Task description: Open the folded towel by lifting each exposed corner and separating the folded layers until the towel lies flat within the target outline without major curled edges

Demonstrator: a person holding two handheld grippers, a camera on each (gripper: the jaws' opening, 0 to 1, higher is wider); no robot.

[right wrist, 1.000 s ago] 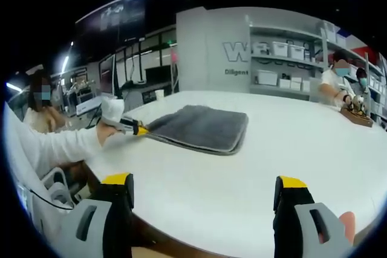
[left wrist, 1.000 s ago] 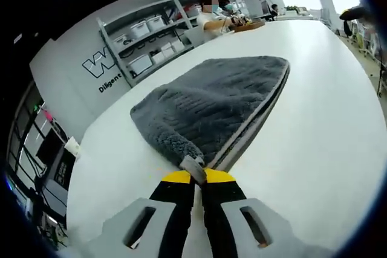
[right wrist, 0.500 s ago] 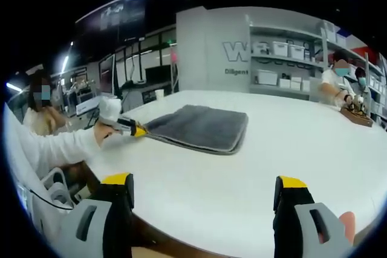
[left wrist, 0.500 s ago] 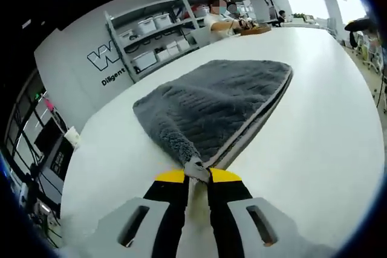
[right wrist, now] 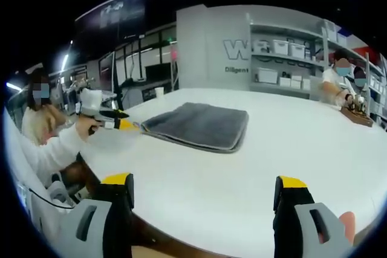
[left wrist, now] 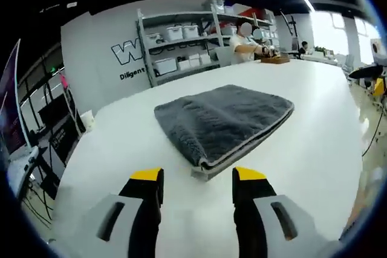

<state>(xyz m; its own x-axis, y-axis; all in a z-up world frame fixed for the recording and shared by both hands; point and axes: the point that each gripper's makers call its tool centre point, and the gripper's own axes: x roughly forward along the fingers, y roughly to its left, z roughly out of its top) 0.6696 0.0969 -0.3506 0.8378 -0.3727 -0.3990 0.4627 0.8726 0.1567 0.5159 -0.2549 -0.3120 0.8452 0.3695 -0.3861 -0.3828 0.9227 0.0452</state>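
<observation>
Room: white round-edged table (left wrist: 314, 137) under shelving (left wrist: 181, 46) with storage bins, lettering on the grey wall behind; a seated person (left wrist: 245, 37) works at the far end of the table, at about 1 o'clock in the left gripper view.

Left claw: left gripper (left wrist: 198, 176) is released, its yellow-tipped jaws spread apart with bare table between them, holding nothing. In the right gripper view it shows at 9 o'clock, carried by a hand in a white sleeve, with its tips pointing at the towel's near corner.

Right claw: right gripper (right wrist: 205, 180) is released too, jaws set wide, hanging over the near table edge and gripping nothing.

Towel: grey towel (left wrist: 221, 119) lies folded on the table, pile side up, with stacked layer edges and a pale hem visible along its near side.

Towel from left claw: just ahead at 12 o'clock, its nearest corner just beyond the jaw tips and apart from them.

Towel from right claw: well apart, up at 11 o'clock across open table (right wrist: 254, 167).

Progress: by my reading, nothing is opened yet; the layers sit together and no corner is raised. No target outline can be made out on the table.

Left to do: grasp an exposed corner, peel the layers apart, spread the towel flat and smooth any curled edges.
</observation>
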